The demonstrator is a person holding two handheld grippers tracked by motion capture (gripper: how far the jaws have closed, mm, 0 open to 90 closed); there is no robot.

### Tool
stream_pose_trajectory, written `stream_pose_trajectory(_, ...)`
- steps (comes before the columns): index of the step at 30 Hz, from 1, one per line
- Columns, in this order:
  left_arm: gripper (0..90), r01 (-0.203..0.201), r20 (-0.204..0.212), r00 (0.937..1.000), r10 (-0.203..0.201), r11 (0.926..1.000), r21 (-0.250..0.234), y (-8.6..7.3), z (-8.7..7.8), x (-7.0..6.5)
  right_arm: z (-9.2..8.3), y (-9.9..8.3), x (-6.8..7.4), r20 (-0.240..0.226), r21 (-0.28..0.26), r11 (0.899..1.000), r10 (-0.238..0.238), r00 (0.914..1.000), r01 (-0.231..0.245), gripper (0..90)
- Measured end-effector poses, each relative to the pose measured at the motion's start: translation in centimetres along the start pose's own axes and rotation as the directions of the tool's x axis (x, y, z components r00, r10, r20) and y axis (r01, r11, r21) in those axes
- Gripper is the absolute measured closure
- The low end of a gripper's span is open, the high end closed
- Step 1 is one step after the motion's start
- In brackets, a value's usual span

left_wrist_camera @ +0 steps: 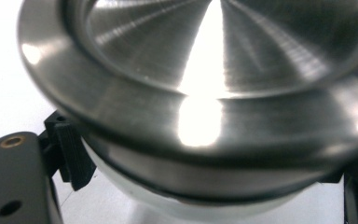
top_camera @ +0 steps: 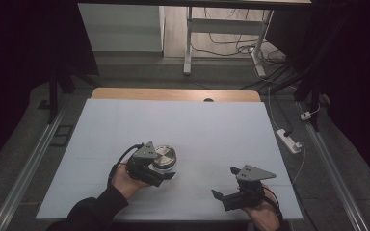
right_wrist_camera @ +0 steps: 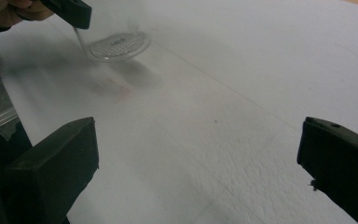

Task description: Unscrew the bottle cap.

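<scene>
We are looking at a round jar with a shiny metal lid (top_camera: 165,157), sitting on the white sheet (top_camera: 183,120) covering the table, left of the middle and toward the near edge. In the left gripper view the lid (left_wrist_camera: 205,93) is looming close, brushed steel above a pale, see-through body. The left gripper (top_camera: 163,174) is clamping the jar just under the lid, its jaws closed in tight from either side; we judge it is pinning the jar so it cannot slide or turn while the other hand is working on it. The right gripper (top_camera: 224,185) is hanging well apart, low and to the right near the sheet's near edge, with its jaws spread wide and nothing between them. In the right gripper view, the jar's see-through base (right_wrist_camera: 120,45) is appearing far off on the sheet. Beyond the table, a desk frame (top_camera: 189,43) and loose cables are standing on the floor.
</scene>
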State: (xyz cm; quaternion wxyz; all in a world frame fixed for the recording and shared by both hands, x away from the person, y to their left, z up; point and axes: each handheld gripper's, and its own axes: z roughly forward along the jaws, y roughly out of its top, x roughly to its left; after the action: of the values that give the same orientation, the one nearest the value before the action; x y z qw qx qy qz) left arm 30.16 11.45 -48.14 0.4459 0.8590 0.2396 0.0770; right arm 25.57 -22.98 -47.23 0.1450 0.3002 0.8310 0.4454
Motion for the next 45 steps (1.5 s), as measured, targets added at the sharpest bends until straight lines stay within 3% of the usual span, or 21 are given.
stream_pose_trajectory(4, 15.3, 0.005, -0.002, 1.0000, -0.005, 1.0000, -0.006, -0.1, -0.2, -0.1, 0.4, 0.7, 0.3, -0.011, -0.006, 1.000, -0.017, 0.9998, 0.017, 0.0)
stream_pose_trajectory(9, 15.3, 0.018, -0.003, 0.9998, -0.018, 0.9998, -0.008, -0.4, -0.5, -0.2, 1.1, 2.0, 0.3, -0.115, -0.055, 0.998, 0.019, 0.9932, -0.025, 0.0)
stream_pose_trajectory(19, 15.3, 0.024, -0.008, 0.9997, -0.025, 0.9997, -0.004, -0.7, -0.5, -0.6, 2.9, 4.0, 0.9, -0.160, -0.036, 0.999, -0.005, 0.9870, -0.001, 0.0)
stream_pose_trajectory(24, 15.3, 0.027, -0.010, 0.9996, -0.027, 0.9996, -0.010, -0.7, -0.6, -0.6, 4.1, 5.1, 1.7, -0.154, 0.010, 0.999, -0.046, 0.9870, 0.048, 0.0)
stream_pose_trajectory(29, 15.3, 0.031, -0.016, 0.9994, -0.031, 0.9995, -0.010, -0.8, -0.6, -0.6, 5.2, 6.0, 2.2, -0.143, 0.036, 0.997, -0.058, 0.9881, 0.063, 0.0)
stream_pose_trajectory(34, 15.3, 0.026, -0.027, 0.9993, -0.026, 0.9996, -0.008, -0.8, -0.3, -0.7, 6.4, 7.0, 2.5, -0.155, 0.033, 0.998, -0.050, 0.9867, 0.055, 0.0)
stream_pose_trajectory(45, 15.3, 0.022, -0.051, 0.9985, -0.023, 0.9997, -0.003, -0.9, 0.2, -0.9, 8.4, 9.3, 4.0, -0.164, 0.025, 0.996, -0.078, 0.9834, 0.083, 0.0)
